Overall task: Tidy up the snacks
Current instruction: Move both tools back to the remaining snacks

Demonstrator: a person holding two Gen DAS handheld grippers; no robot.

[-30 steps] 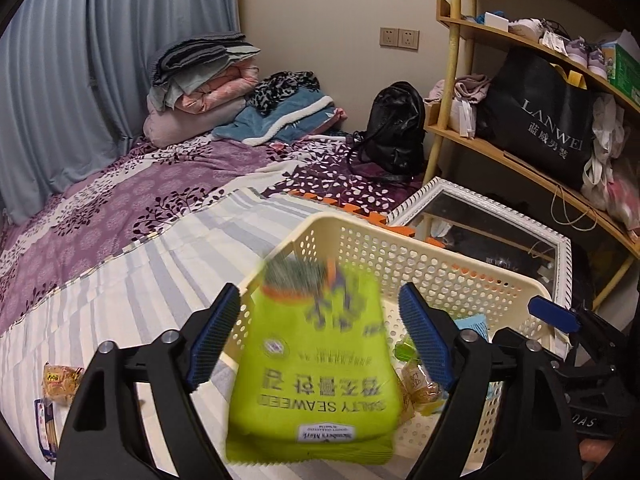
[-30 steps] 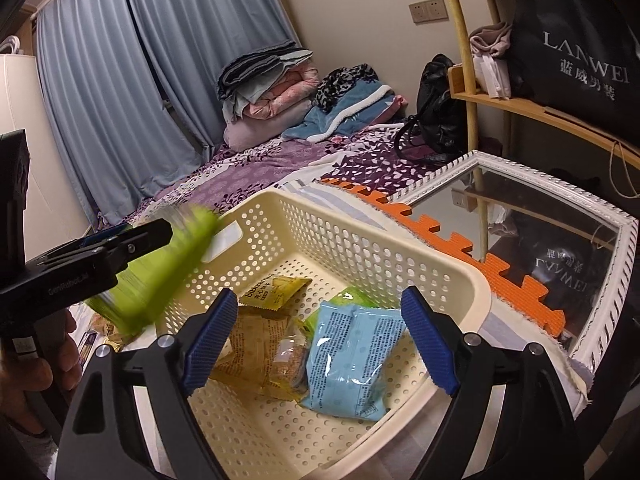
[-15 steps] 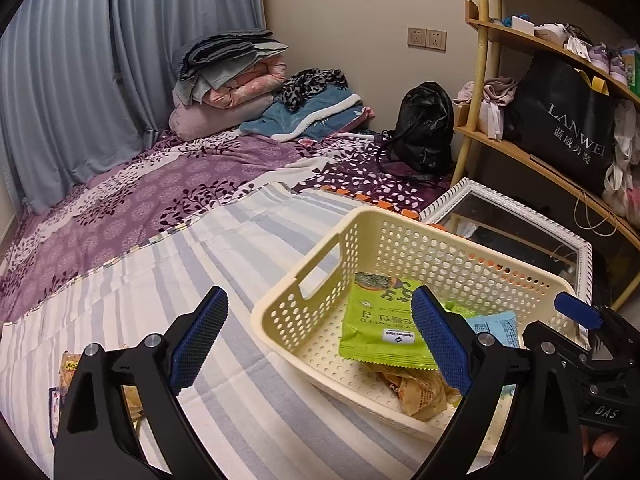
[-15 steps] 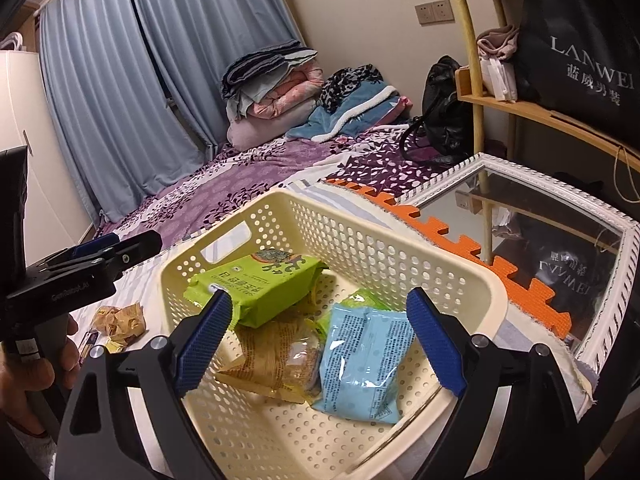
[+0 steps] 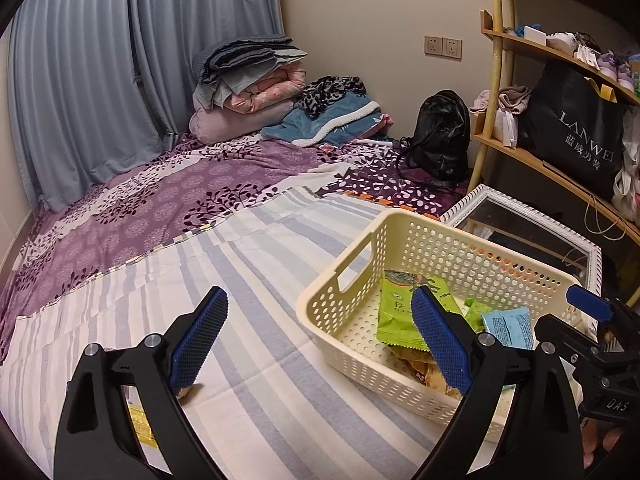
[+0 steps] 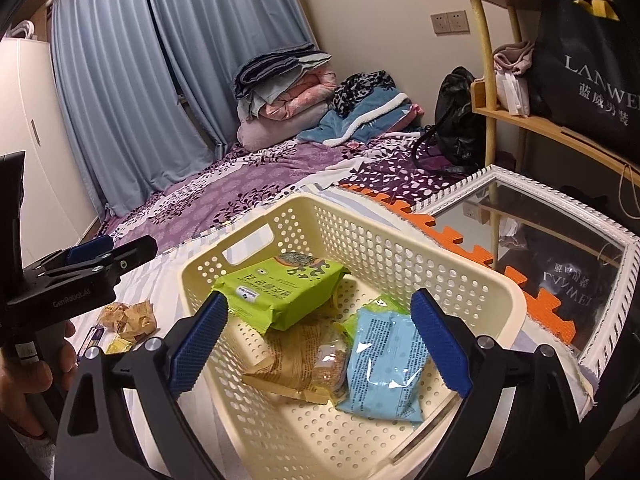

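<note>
Your left gripper (image 5: pixel 320 340) hangs over the striped bed sheet (image 5: pixel 260 272) just left of the cream basket (image 5: pixel 344 312), fingers spread wide, nothing between them. Your right gripper (image 6: pixel 318 340) sits above the basket (image 6: pixel 472 284), fingers also wide apart and empty. Inside the basket: green seaweed pack (image 6: pixel 280 288) lying on top toward the handle side, tan snack bag (image 6: pixel 304 364) partly under it, blue packet (image 6: pixel 384 364) beside the tan one. Outside, on the sheet near your left hand (image 6: pixel 30 376): crumpled tan wrapper (image 6: pixel 128 318) and a small yellow packet (image 6: pixel 118 346).
</note>
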